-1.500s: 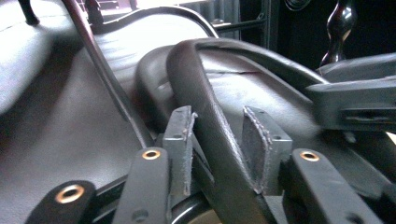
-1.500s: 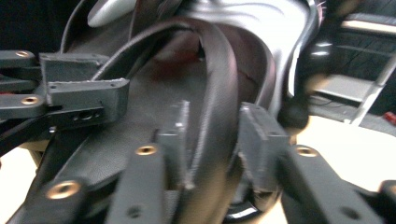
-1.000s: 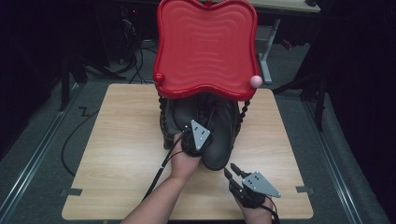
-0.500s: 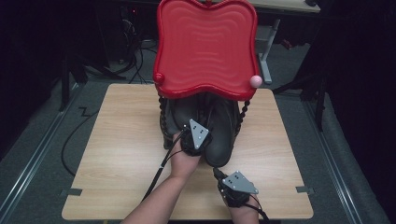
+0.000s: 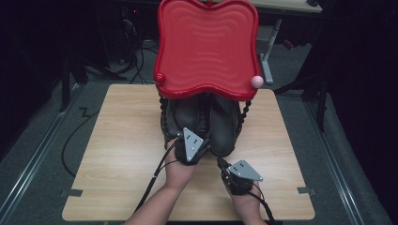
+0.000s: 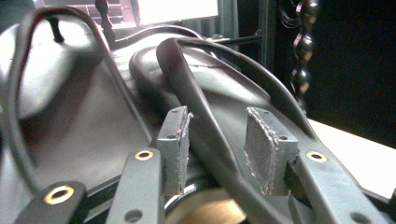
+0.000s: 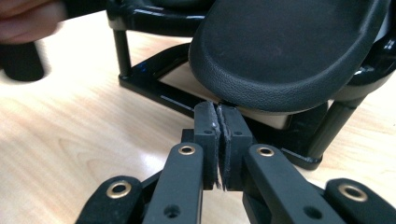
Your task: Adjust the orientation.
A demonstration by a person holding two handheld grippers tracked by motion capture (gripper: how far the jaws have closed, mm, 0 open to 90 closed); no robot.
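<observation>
A pair of black shoes [image 5: 206, 122] sits on the low shelf of a small rack, under its red wavy top [image 5: 206, 47]. My left gripper [image 5: 197, 149] rests on the left shoe's front. In the left gripper view it [image 6: 219, 144] is open, with its pads [image 6: 177, 140] on either side of a black strap [image 6: 210, 126] and not pressed on it. My right gripper [image 5: 220, 164] lies on the table before the right shoe. In the right gripper view it [image 7: 218, 140] is shut on nothing, just below the rounded black toe [image 7: 289, 51].
The rack stands mid-table on a black base frame [image 7: 154, 88] with beaded black posts [image 5: 244, 115]. Its red top carries a red knob [image 5: 160, 78] and a pink knob [image 5: 256, 81]. The wooden table [image 5: 117, 154] has bare room at left and right. Cables trail off the front edge.
My right gripper has moved left and forward to the right shoe's toe, and its jaws have gone from open to shut. The left gripper has barely shifted.
</observation>
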